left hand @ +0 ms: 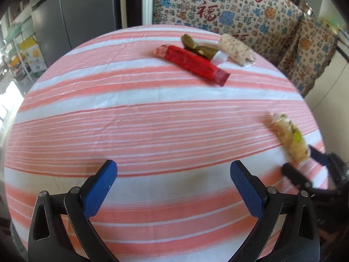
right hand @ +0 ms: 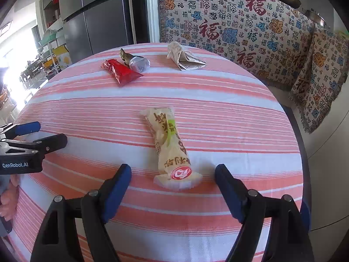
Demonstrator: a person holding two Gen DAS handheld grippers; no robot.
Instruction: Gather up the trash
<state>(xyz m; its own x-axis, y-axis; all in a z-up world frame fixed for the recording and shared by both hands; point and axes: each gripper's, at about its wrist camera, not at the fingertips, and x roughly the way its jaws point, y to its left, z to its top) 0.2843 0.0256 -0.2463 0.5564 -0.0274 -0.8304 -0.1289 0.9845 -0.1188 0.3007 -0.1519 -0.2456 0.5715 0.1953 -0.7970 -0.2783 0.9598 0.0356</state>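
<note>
A cream snack wrapper (right hand: 171, 146) lies on the pink striped tablecloth (right hand: 229, 113). My right gripper (right hand: 173, 178) is open with its near end between the fingers, just above the cloth. The wrapper also shows in the left wrist view (left hand: 290, 138), with the right gripper (left hand: 305, 166) at it. My left gripper (left hand: 173, 174) is open and empty over bare cloth; it shows in the right wrist view (right hand: 45, 134). At the far side lie a red wrapper (right hand: 121, 72), a gold wrapper (right hand: 125, 56), a clear crumpled wrapper (right hand: 139, 64) and a folded beige paper wrapper (right hand: 185, 59).
The round table's edge (right hand: 302, 152) curves close on the right. A sofa with a patterned throw (right hand: 250, 32) stands behind the table. A grey fridge (right hand: 98, 15) stands at the back left.
</note>
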